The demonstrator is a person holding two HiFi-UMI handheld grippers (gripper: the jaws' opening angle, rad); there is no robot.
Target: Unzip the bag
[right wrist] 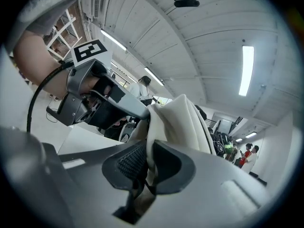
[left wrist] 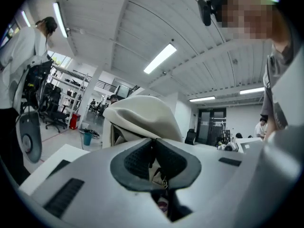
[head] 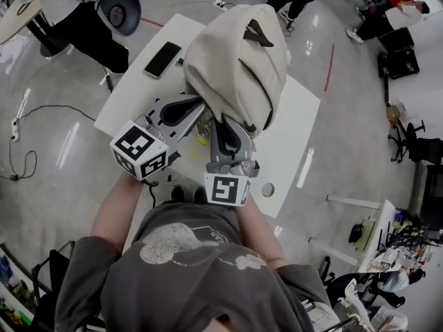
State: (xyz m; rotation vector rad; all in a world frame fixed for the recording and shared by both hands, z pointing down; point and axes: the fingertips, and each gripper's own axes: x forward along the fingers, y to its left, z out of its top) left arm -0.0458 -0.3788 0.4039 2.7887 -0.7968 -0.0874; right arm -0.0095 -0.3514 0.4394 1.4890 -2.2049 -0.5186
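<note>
1. Your white rectangular surface [head: 294, 144] stands on a glossy grey floor [head: 55, 151] marked with red tape lines; office chairs and other people are around the edges of the room.
2. A black smartphone [head: 163, 59] lies flat on the surface, just beside the bag at its far left corner.
3. The cream fabric backpack [head: 235, 54] stands upright at the middle of the surface, with a black strap [head: 257, 33] across its top. No view shows what is inside it.
4. Your left gripper [left wrist: 154, 158] reaches the bag's near side. Its dark ribbed fingers [left wrist: 135, 160] are nearly together, pinched on a thin part of the bag with a small metal zip piece just below them.
5. Your right gripper [right wrist: 147, 163] sits just beside the left one. Its fingers [right wrist: 133, 160] are clamped on a fold of the bag's cream fabric, which rises between them.
</note>
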